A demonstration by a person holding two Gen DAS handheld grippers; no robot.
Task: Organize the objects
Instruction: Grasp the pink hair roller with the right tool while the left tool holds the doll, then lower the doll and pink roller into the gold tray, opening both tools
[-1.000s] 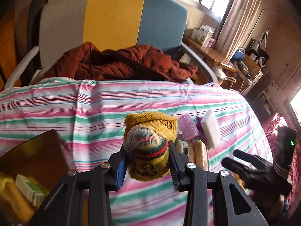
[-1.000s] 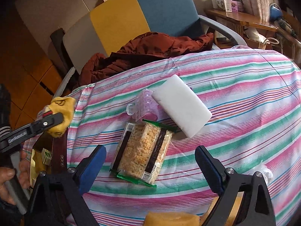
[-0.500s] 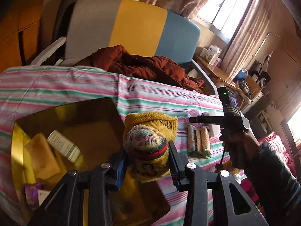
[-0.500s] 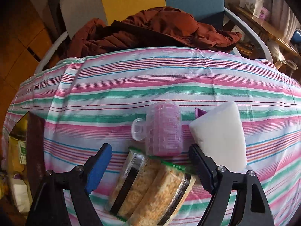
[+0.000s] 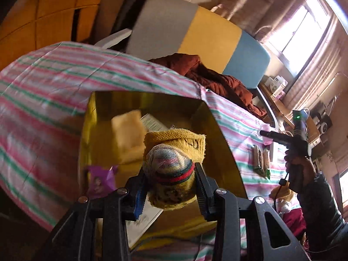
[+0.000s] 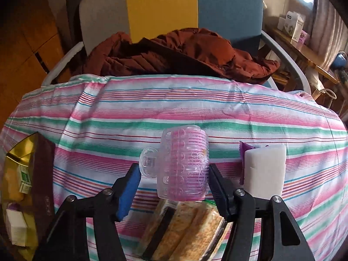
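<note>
My left gripper [image 5: 169, 184] is shut on a rolled yellow sock with red and green bands [image 5: 171, 158], held above the open gold box [image 5: 217, 134]. A yellow sponge [image 5: 127, 130], a purple packet [image 5: 100, 179] and papers lie in the box. In the right wrist view my right gripper [image 6: 174, 174] straddles a clear pink hair roller [image 6: 184, 163] on the striped cloth; its jaws are closing, and the left pad still stands off the roller. A white foam block [image 6: 264, 169] lies just right of it. A cracker packet [image 6: 184, 228] lies under the gripper.
A striped cloth [image 6: 174, 113] covers the table. Behind it a grey, yellow and blue chair [image 6: 161, 8] holds a rust-brown jacket [image 6: 174, 52]. The gold box [image 6: 19, 156] sits at the left edge. A person's sleeved hand [image 5: 298, 169] holds the right gripper.
My left gripper carried the sock leftward from over the cloth to above the gold box. My right gripper moved forward from the cracker packet to the pink roller, and its jaws narrowed around it.
</note>
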